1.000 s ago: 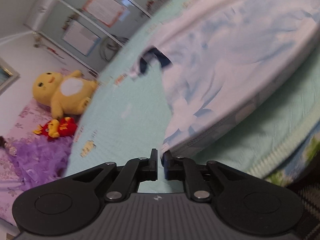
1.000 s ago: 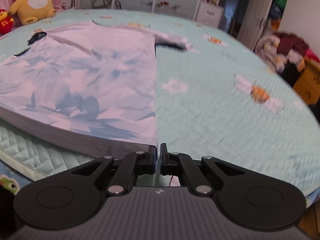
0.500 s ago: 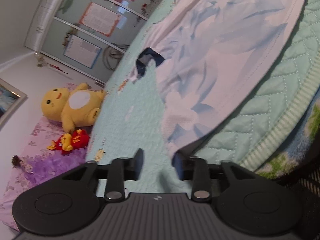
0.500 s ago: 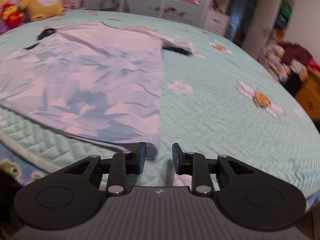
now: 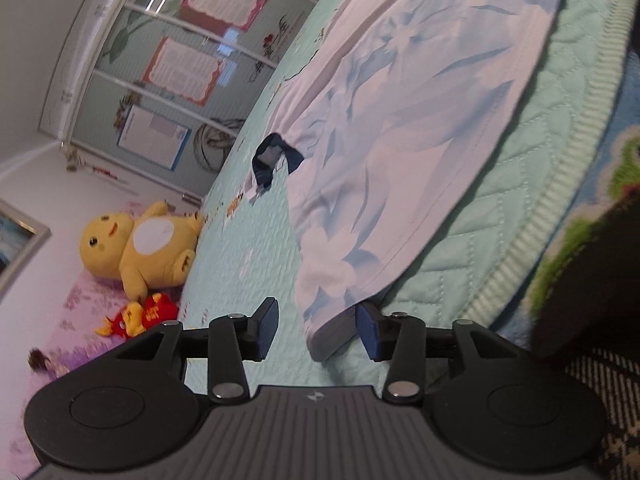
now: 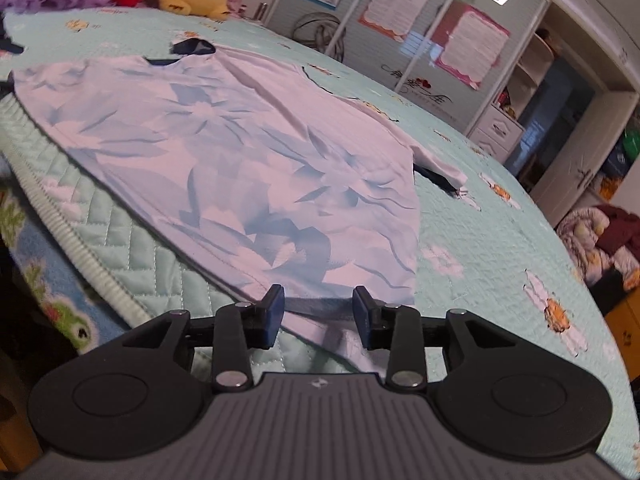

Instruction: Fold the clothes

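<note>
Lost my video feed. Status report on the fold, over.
Left tool open, right tool open. White-and-blue floral shirt flat on mint quilted bedspread, hem between both tools. Nothing in the way.

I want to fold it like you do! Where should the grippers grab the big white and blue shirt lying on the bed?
Probably the two bottom corners of the shirt. It lies spread flat with its hem along the near edge of the bed. The left gripper and right gripper are both open at those corners, so come in low from the near edge and pinch the hem.
</note>
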`<state>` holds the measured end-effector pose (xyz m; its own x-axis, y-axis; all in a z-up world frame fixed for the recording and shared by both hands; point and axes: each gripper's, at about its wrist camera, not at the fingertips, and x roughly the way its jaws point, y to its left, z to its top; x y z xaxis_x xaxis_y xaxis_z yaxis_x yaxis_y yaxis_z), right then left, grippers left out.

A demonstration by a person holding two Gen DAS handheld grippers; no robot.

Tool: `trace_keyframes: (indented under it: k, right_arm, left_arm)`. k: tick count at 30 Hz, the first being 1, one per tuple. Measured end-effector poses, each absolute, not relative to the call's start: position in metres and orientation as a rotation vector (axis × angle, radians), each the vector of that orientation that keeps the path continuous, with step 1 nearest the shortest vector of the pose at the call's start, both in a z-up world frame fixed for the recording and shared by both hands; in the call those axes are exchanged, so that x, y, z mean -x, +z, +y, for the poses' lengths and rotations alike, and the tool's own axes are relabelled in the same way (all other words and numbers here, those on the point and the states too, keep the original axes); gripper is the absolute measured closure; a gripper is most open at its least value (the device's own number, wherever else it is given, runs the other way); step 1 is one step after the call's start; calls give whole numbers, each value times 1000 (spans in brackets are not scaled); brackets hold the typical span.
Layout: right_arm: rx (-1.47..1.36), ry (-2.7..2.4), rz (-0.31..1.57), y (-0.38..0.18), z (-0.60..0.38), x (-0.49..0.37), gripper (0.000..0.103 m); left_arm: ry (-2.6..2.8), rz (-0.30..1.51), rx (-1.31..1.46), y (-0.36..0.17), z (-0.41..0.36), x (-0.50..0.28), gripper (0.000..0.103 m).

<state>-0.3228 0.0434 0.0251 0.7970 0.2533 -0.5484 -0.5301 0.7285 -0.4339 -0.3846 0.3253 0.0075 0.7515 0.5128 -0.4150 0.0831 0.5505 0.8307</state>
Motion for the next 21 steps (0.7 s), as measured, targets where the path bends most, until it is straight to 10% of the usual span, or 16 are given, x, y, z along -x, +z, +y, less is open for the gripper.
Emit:
trace_keyframes:
  k: [21]
  right_arm:
    - [850, 434, 407, 20, 25, 333, 54]
  left_arm:
    - [138, 630, -825, 47, 282, 377, 40]
